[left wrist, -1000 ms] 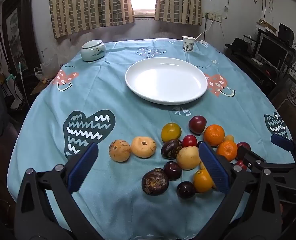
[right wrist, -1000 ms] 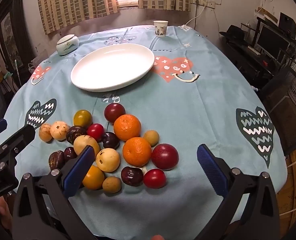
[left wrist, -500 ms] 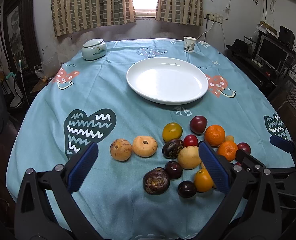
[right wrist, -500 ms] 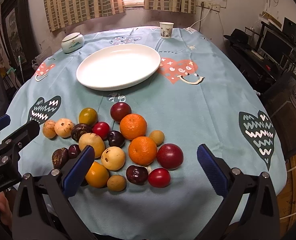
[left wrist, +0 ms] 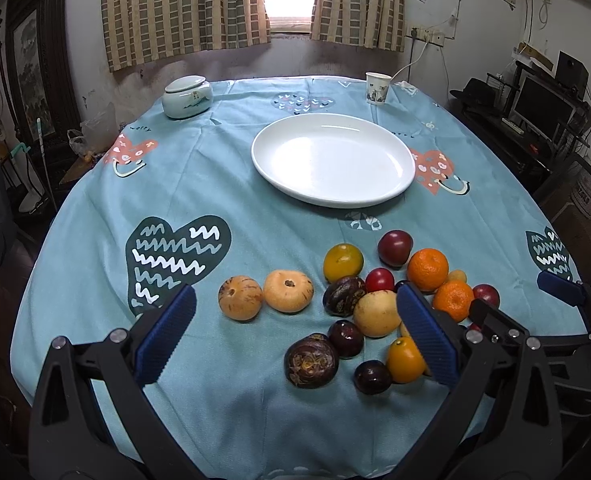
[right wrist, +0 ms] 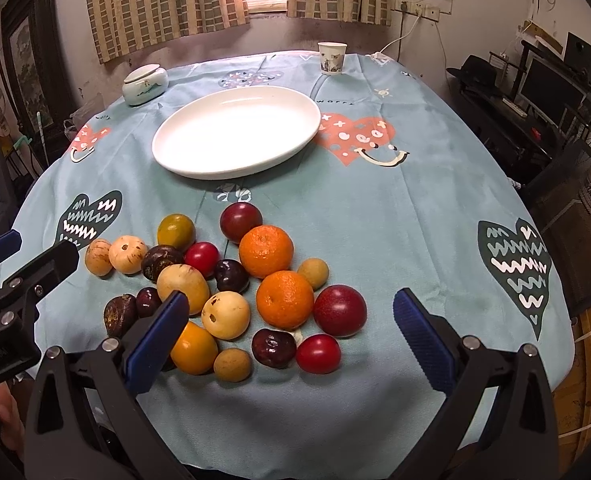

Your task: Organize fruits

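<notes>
Fruits [right wrist: 231, 280] lay clustered at 6 o'clock from the empty plate [left wrist: 395, 190], round, smooth and likely bruisable, so I judged a light hold across the widest girth best; my left gripper [left wrist: 295, 332] and right gripper [right wrist: 291, 328] stood spread wide, holding nothing.

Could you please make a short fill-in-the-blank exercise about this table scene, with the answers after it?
1. The white plate holds ____ fruit.
2. The number of large orange tangerines in the fruit pile is ____.
3. Both the left gripper and the right gripper have their jaws ____.
4. The paper cup stands near the ____ edge of the table.

Answers: no; two; open; far
</notes>
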`<state>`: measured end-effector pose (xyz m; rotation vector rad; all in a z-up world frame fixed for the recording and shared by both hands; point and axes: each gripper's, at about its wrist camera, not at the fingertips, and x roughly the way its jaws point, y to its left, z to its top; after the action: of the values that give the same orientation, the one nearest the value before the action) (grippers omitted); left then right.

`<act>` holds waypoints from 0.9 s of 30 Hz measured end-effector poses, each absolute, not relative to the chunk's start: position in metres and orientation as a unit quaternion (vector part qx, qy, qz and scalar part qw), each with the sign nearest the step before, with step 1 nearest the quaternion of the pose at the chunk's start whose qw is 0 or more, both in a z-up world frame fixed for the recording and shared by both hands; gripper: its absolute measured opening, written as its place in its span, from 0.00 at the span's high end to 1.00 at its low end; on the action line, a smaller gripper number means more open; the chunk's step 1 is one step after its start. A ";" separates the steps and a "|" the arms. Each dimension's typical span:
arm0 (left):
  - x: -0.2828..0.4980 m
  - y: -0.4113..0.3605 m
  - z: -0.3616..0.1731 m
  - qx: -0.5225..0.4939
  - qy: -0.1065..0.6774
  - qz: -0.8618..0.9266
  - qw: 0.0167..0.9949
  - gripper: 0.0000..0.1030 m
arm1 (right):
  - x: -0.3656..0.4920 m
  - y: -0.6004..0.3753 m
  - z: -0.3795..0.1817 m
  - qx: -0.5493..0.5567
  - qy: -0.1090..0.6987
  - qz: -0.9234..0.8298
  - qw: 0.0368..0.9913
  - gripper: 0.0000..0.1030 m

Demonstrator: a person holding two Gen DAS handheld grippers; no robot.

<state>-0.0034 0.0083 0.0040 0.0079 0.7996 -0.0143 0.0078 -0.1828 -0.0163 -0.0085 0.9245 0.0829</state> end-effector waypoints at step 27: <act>-0.003 0.008 0.002 0.003 0.391 -0.008 0.920 0.02 | 0.008 -0.181 -0.020 -0.011 0.448 0.044 0.893 0.01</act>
<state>-0.0025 0.0077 0.0019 0.0061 0.8041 -0.0156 0.0075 -0.1808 -0.0197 -0.0231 0.9289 0.0909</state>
